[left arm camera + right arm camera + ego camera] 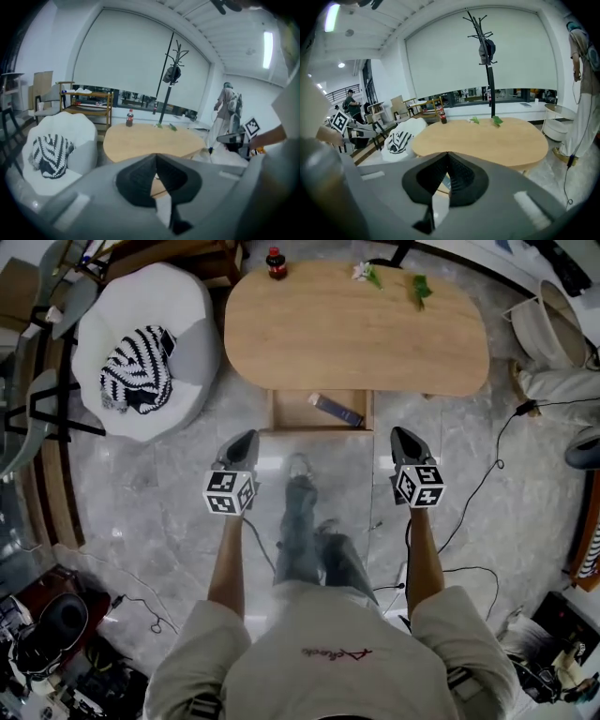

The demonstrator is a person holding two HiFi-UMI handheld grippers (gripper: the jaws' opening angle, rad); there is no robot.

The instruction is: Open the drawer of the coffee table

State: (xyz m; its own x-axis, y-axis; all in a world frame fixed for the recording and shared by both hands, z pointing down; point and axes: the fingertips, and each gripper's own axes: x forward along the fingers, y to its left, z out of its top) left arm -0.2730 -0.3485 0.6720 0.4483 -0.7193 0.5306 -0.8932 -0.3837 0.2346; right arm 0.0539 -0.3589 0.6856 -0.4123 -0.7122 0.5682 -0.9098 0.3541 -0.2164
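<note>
Wood, pale: oval table (375, 334), bare save a bottle (276, 262) at its far edge and green sprigs (419, 287) further right along that edge.

Drawer (291, 414): stands out from the table's near edge, open, with a dark flat box (336, 410) inside.

Left gripper (247, 437): jaws together, nothing held, in the air off the table's near edge, to the left.

Right gripper (402, 434): likewise closed and empty, off the same edge, to the right.

Step, as we judge it: the drawer reads as open, so we finish by backing away. To do that well we move both grippers off evenly, keep them clear of the drawer front so it isn't nudged back in, and mind the cable (478, 488) on the floor off the table's right end.
</note>
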